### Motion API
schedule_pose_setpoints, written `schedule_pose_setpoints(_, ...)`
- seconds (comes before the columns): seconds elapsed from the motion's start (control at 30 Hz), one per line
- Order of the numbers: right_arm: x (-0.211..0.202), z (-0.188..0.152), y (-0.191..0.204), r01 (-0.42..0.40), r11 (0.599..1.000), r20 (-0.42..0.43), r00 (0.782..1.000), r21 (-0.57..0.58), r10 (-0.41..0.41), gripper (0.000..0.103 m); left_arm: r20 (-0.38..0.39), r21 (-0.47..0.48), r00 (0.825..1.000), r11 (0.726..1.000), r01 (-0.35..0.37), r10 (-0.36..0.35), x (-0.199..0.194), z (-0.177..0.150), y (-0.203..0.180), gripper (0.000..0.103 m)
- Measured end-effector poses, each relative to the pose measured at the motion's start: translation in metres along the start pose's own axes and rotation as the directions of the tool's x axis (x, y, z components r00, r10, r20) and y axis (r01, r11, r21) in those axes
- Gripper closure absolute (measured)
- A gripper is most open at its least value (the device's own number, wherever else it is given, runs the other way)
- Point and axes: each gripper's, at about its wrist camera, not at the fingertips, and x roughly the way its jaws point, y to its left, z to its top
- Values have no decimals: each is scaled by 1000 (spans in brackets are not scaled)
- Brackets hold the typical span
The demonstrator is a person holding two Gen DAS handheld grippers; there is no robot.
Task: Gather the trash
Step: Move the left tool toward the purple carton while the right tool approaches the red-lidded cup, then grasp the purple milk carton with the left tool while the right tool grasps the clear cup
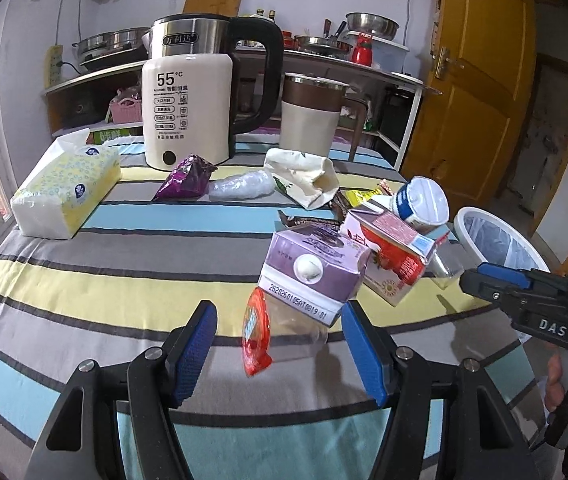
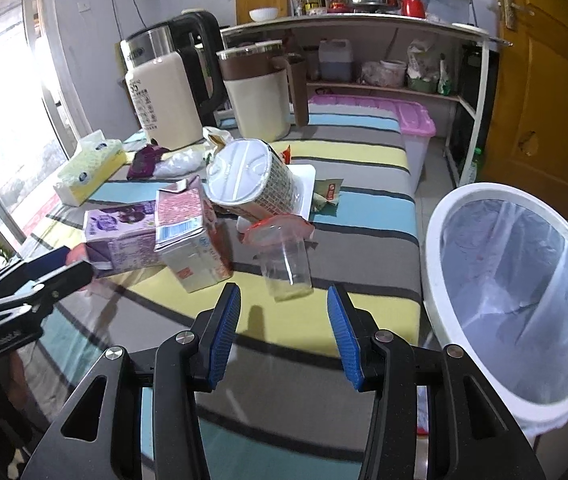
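Note:
Trash lies in a heap on the striped tablecloth (image 1: 123, 280). My left gripper (image 1: 277, 320) is open, with a clear cup with a red lid (image 1: 259, 332) lying between its pads, which do not press on it. Just behind it are a purple carton (image 1: 312, 268), a red and pink carton (image 1: 388, 256) and a tipped round tub (image 1: 420, 200). My right gripper (image 2: 284, 296) is open, its tips just short of a second clear cup (image 2: 288, 268) with a red lid (image 2: 279, 228). A white bin with a liner (image 2: 516, 292) stands beside the table's right edge.
At the back stand a cream kettle (image 1: 183, 112) and a lidded mug (image 1: 308, 116). A tissue pack (image 1: 63, 192), a purple wrapper (image 1: 187, 178), a crumpled plastic bag (image 1: 239, 186) and a paper bag (image 1: 308, 176) lie further back. A shelf, a pink-lidded box (image 2: 404, 120) and a yellow door lie beyond.

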Motion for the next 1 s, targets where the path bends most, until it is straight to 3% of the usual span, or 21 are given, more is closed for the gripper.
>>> schedule_pose_setpoints(0.27, 20, 13, -3, -31, 999, -39, 999, -5, 31, 57, 26, 41, 998, 997, 64, -65, 5, 13, 0, 27)
schedule_pose_setpoints(0.4, 27, 15, -4, -31, 1000, -54, 998, 0, 31, 57, 14, 92, 992, 988, 125, -127, 12, 20, -2, 26)
schedule_pose_setpoints(0.67, 35, 16, -9, -32, 999, -82, 996, 30, 34, 60, -34, 102, 984, 979, 175, -172, 28, 27, -5, 26)
schedule_pose_setpoints(0.8, 33, 16, -9, -33, 999, -75, 997, 32, 35, 73, -35, 115, 985, 978, 172, -169, 29, 26, -8, 41)
schedule_pose_setpoints(1.0, 26, 12, -8, -44, 999, -56, 997, 32, 46, 73, -9, 117, 989, 982, 145, -145, 20, 22, -9, 42)
